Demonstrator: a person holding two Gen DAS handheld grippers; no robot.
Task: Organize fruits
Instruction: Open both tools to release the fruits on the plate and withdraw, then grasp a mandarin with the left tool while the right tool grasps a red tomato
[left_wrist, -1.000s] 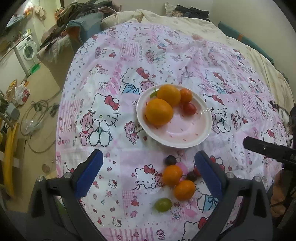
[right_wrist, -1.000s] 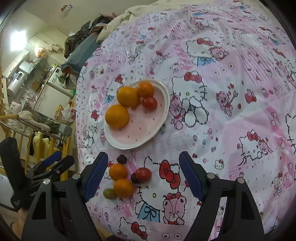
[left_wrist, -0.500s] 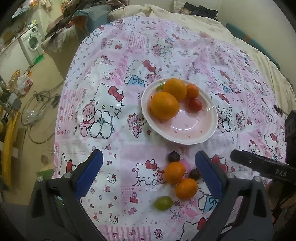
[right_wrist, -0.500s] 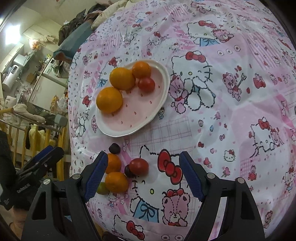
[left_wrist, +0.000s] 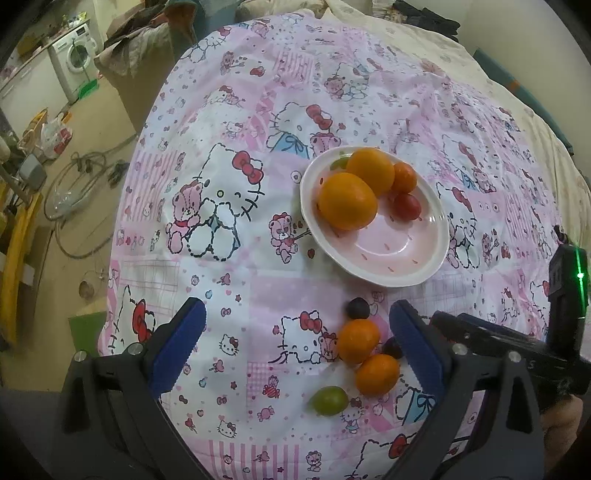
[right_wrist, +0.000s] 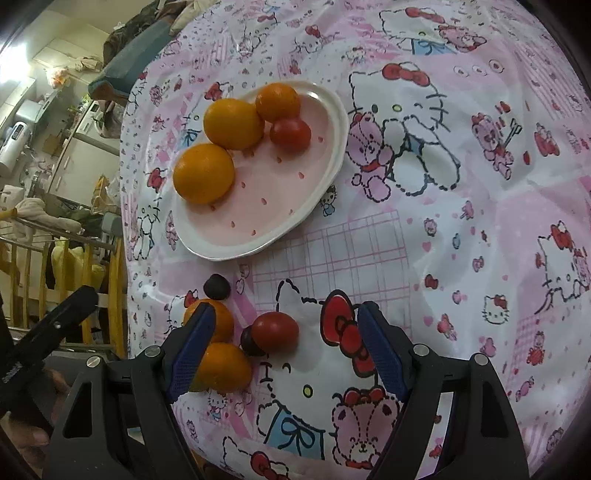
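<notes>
The right gripper (right_wrist: 284, 347) had been brought lower and closer to the loose fruit since the earlier frames, so that the red tomato (right_wrist: 275, 330) now lay between its blue pads, where before it had sat ahead of them. In the left wrist view the whole scene had been swung round a little, and the body of the right gripper had come further in from the right edge, beside the loose cluster.

The bed cover (left_wrist: 229, 206), printed in pink with cartoon cats, carried everything and looked unshifted. On it the white plate (right_wrist: 325, 162) already held two large oranges, one small orange and one red tomato; a green fruit could be made out at its far rim in the left view only. Nothing on the plate had been disturbed.

Near the plate, the loose group remained: two small oranges (left_wrist: 358, 339) touching each other, a dark grape (left_wrist: 357, 307) nearest the plate, a second dark grape tucked against the tomato, and a green grape (left_wrist: 328, 400) nearest the camera.

The right jaws were spread wide, with no pad yet pressed on the tomato. The left gripper (left_wrist: 295, 347) was held above the cover with its jaws also spread and nothing pinched.

The tomato was judged to be the next fruit to go to the plate; the adjoining grape could be nudged.
</notes>
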